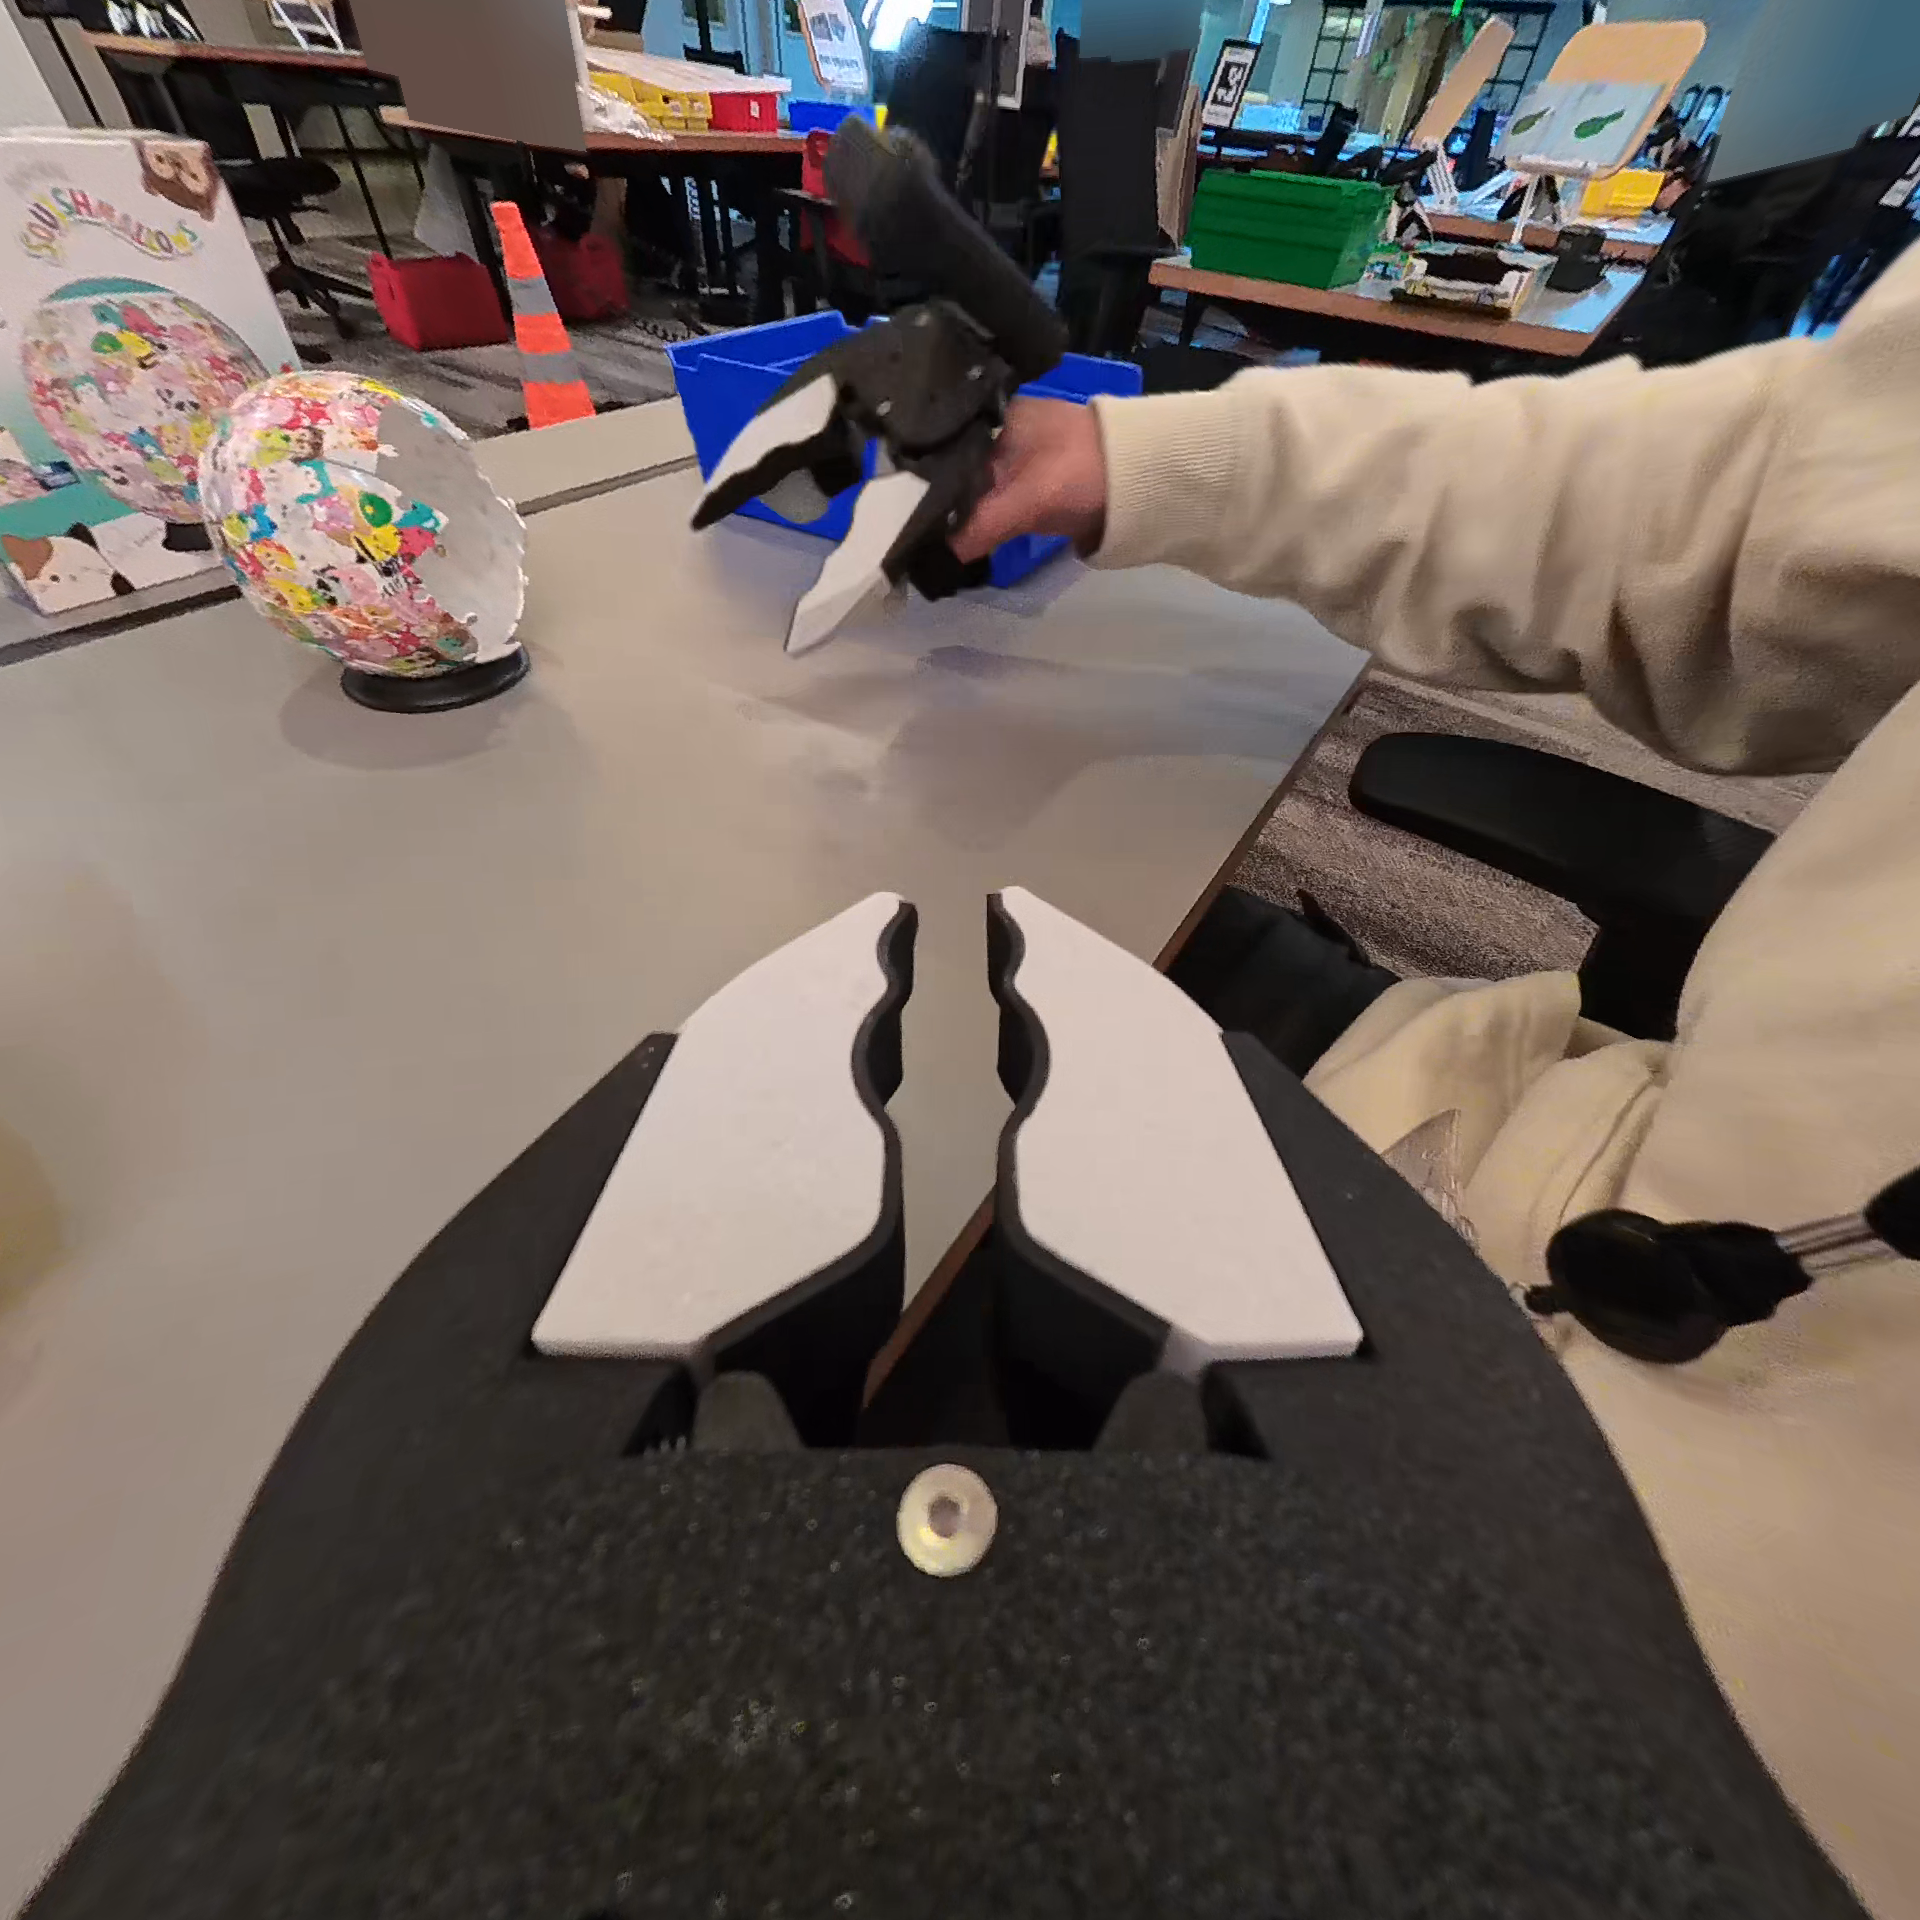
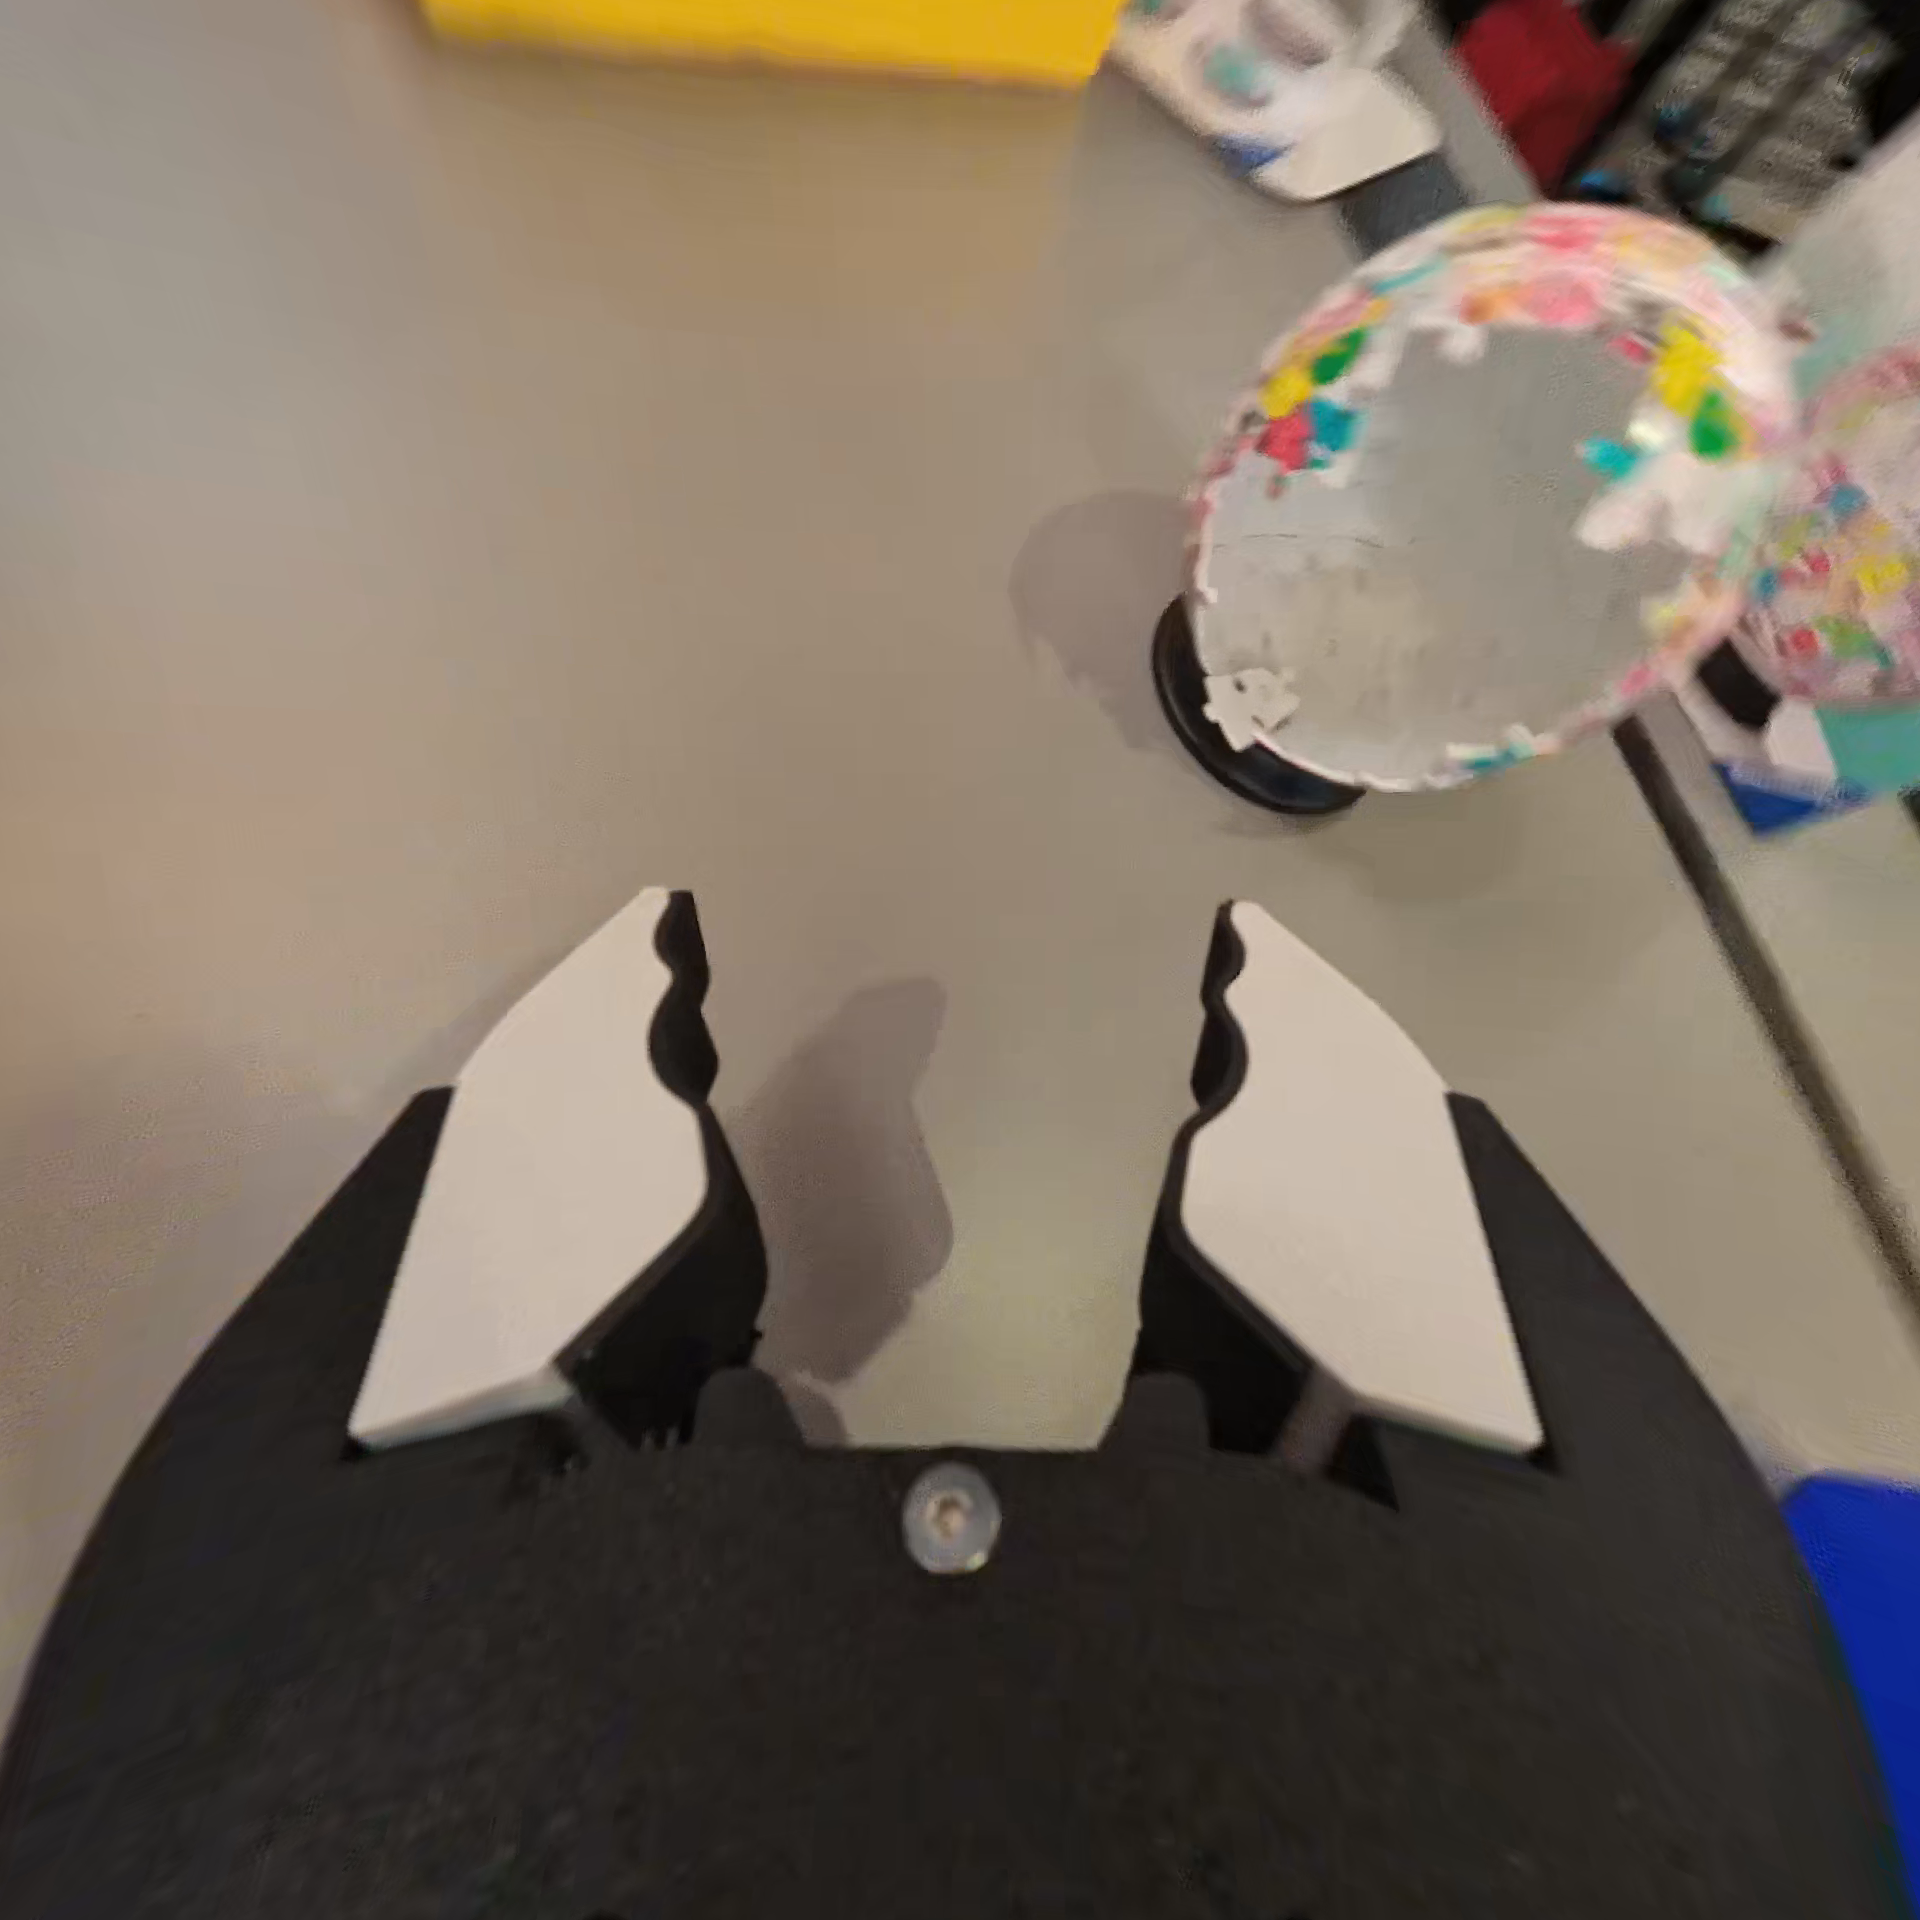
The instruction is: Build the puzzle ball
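The partly built puzzle ball [image 1: 343, 520] is colourful outside and white inside. It sits tilted on a black ring stand [image 1: 436, 681] at the table's left, with a large opening facing right. In the right wrist view the ball [image 2: 1455, 540] is at the upper right, blurred, showing its hollow inside. My left gripper [image 1: 951, 914] is nearly shut, with a narrow gap, and holds nothing above the table's near edge. My right gripper [image 2: 956, 909] is open and empty. It also shows in the left wrist view [image 1: 750, 579], hovering right of the ball in front of the blue bin.
The puzzle's box [image 1: 94, 343] stands behind the ball. A blue bin [image 1: 748, 374] sits at the table's far edge. A yellow bin [image 2: 769, 31] is at the top of the right wrist view. A person's cream sleeve [image 1: 1455, 520] and a black chair armrest [image 1: 1538, 821] are at the right. Left tips to right tips: about 30 cm.
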